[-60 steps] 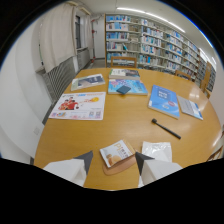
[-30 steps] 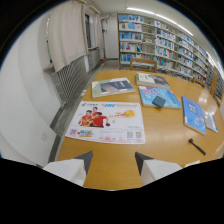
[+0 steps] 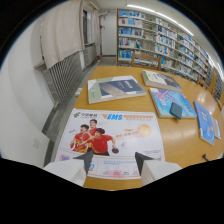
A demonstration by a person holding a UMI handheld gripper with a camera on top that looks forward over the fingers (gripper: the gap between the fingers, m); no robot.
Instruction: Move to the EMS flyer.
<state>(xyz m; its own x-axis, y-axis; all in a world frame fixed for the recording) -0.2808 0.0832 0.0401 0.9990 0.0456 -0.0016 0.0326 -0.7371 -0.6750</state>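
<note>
Now my gripper (image 3: 113, 161) hangs released over the near edge of the table (image 3: 172, 147), its 2 fingers (image 3: 85, 159) spread apart with nothing between them. Right under and just ahead of them lies the EMS flyer (image 3: 112, 136), flat at the table's near left corner. Beyond it a grey booklet (image 3: 116, 88) sits by the left edge. Blue booklets (image 3: 170, 102) lie toward the right, 1 carrying a dark phone (image 3: 175, 110). Bookshelves (image 3: 155, 42) stand past the far edge.
</note>
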